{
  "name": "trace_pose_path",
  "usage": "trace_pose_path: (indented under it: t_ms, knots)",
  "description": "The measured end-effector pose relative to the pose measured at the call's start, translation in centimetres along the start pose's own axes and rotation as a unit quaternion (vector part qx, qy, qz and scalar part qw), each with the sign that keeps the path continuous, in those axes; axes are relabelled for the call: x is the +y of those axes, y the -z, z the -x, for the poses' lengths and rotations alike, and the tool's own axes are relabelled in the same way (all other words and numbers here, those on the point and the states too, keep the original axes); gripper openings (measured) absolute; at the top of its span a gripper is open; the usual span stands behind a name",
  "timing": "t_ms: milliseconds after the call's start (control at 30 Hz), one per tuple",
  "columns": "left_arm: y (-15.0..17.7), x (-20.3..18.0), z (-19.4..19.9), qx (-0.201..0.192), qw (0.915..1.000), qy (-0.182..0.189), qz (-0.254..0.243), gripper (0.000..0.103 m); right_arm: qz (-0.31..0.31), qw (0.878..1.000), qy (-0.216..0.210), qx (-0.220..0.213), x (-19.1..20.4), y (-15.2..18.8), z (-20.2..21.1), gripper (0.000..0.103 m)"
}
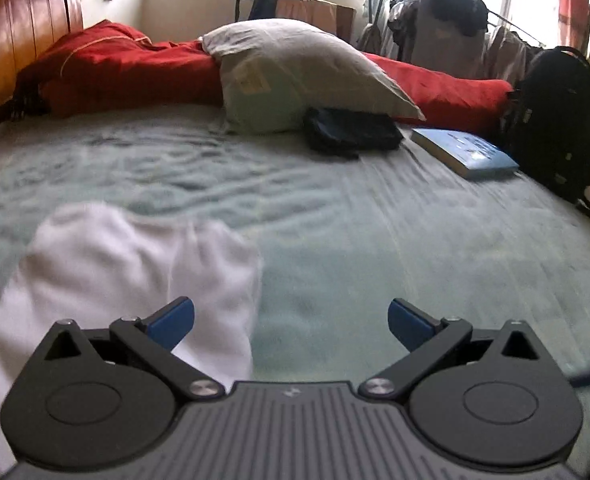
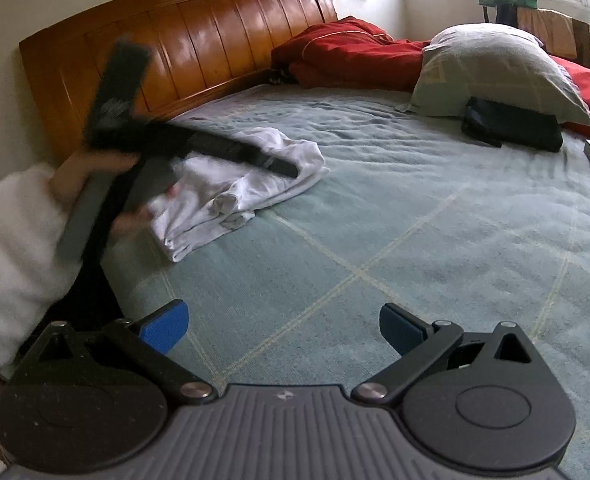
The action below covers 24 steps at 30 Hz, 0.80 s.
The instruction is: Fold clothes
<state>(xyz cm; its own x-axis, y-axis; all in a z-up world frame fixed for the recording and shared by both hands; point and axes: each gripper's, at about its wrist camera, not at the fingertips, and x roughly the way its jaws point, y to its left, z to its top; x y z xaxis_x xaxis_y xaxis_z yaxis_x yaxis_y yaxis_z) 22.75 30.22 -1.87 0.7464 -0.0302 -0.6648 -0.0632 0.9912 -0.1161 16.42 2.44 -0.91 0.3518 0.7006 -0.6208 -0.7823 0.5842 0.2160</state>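
where sheet [image 2: 375, 248] wrinkles, white garment [image 2: 247, 176] lies.

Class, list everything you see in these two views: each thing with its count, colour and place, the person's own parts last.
white garment: one, white, bunched on the bed near the headboard
bedspread: one, pale green
headboard: one, orange-brown wood
quilt: one, red, along the far side
pillow: one, grey-white, on the quilt
pouch: one, black, beside the pillow
book: one, blue, right of the pouch
backpack: one, black, bed's right edge
left gripper: open, blue pads
right gripper: open
sleeve: white, fluffy
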Motion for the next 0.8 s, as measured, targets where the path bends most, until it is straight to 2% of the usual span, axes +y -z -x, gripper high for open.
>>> trace_pose_path:
  t_ms: [67,167,233,367,500,700,800]
  knots:
    - [-1.3,0.5,-2.3,0.009,0.9999,-0.008,0.004,0.102,0.002,1.000,0.002,0.001,-0.1,0.0,-0.1,0.103]
    - [-1.3,1.5,-6.2,0.056,0.9979,-0.019,0.025,0.102,-0.002,1.000,0.005,0.002,-0.4,0.0,-0.1,0.103]
    - [-0.8,1.2,-6.4,0.048,0.9983,-0.027,0.020,0.102,-0.008,1.000,0.005,0.002,-0.8,0.1,-0.1,0.103]
    - [-0.2,0.5,-4.0,0.046,0.9983,-0.032,0.016,0.102,-0.018,1.000,0.003,0.001,-1.1,0.2,0.1,0.103]
    - [1.2,-0.2,-0.3,0.029,0.9967,-0.071,0.027,0.102,-0.022,1.000,-0.001,0.000,-0.9,0.4,0.5,0.103]
    - [5.4,-2.2,6.2,-0.023,0.9960,-0.085,0.014,0.102,-0.035,0.999,0.007,0.013,-0.3,0.8,1.0,0.103]
    - [7.5,-3.5,9.0,-0.030,0.9942,-0.104,0.002,0.102,-0.042,0.999,0.011,0.020,-0.1,1.0,1.2,0.103]
